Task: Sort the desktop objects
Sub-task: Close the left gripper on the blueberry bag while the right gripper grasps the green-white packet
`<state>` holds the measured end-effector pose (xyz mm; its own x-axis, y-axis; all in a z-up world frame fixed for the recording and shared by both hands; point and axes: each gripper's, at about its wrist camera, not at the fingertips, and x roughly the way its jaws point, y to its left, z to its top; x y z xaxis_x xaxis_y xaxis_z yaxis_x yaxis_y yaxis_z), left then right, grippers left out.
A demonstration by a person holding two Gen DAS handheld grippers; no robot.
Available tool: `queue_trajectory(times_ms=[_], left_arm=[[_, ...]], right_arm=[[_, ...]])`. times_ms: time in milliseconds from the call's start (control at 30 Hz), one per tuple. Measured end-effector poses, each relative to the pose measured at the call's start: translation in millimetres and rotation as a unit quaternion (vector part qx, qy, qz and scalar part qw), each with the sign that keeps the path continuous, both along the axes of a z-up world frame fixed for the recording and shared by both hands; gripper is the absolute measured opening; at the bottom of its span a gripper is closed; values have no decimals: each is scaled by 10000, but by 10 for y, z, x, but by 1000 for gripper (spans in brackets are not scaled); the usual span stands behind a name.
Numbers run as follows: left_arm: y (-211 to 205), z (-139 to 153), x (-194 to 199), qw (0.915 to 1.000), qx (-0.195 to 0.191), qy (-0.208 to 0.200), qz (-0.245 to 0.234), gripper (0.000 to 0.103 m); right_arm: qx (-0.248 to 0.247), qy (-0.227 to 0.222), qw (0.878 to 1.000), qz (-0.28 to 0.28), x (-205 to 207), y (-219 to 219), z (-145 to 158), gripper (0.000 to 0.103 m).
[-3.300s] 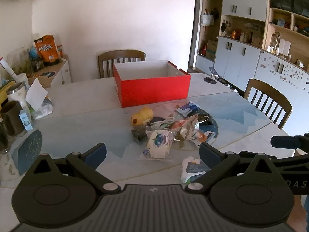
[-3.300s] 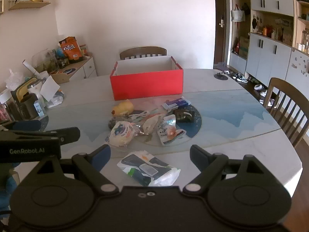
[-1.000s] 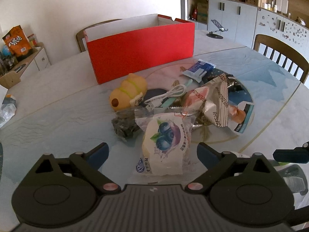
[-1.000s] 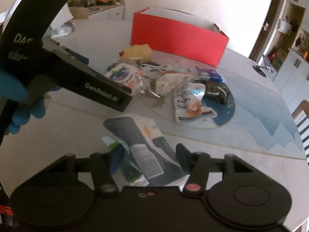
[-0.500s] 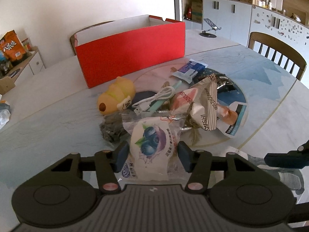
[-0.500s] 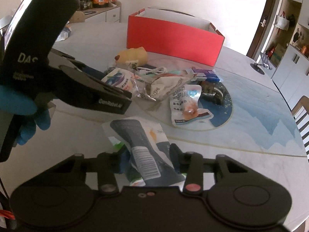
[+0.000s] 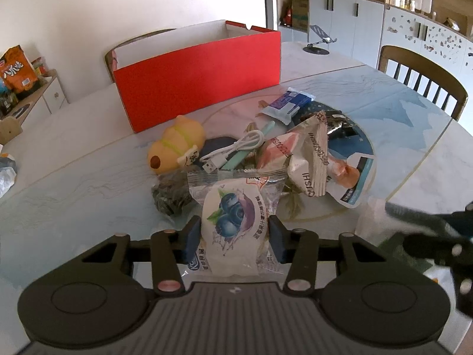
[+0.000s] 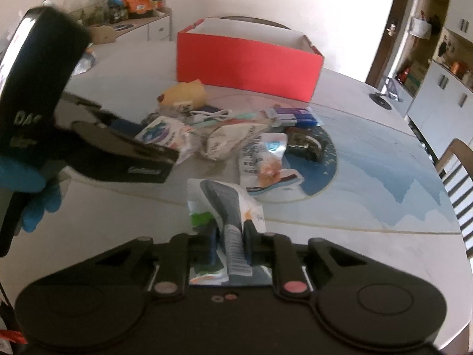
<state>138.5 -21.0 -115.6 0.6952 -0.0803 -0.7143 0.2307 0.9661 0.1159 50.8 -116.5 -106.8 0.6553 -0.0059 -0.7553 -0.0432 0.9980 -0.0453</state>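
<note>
My left gripper (image 7: 235, 236) is shut on a blueberry snack packet (image 7: 233, 219) at the near edge of a pile of objects. The pile holds a yellow plush toy (image 7: 177, 145), a white USB cable (image 7: 233, 151), a beige snack bag (image 7: 307, 159) and a blue packet (image 7: 288, 103). My right gripper (image 8: 230, 241) is shut on a white and grey sock packet (image 8: 227, 210), lifted off the table. An open red box (image 7: 198, 77) stands behind the pile; it also shows in the right wrist view (image 8: 248, 59).
The round marble table (image 7: 74, 159) has wooden chairs at the back (image 7: 133, 41) and the right (image 7: 422, 71). A phone stand (image 7: 319, 44) sits at the far right of the table. The left gripper's body (image 8: 74, 136) fills the left of the right wrist view.
Both grippers have closed further: the left jaws now pinch the blueberry packet, the right jaws pinch the sock packet, which has risen and crumpled upright.
</note>
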Motion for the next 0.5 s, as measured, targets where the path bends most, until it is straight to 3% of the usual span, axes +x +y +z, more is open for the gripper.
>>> queue_trajectory(times_ms=[500], left_arm=[[150, 231, -196, 9998, -106, 1, 168, 46]], right_arm=[[544, 93, 9950, -836, 32, -330, 172, 12]])
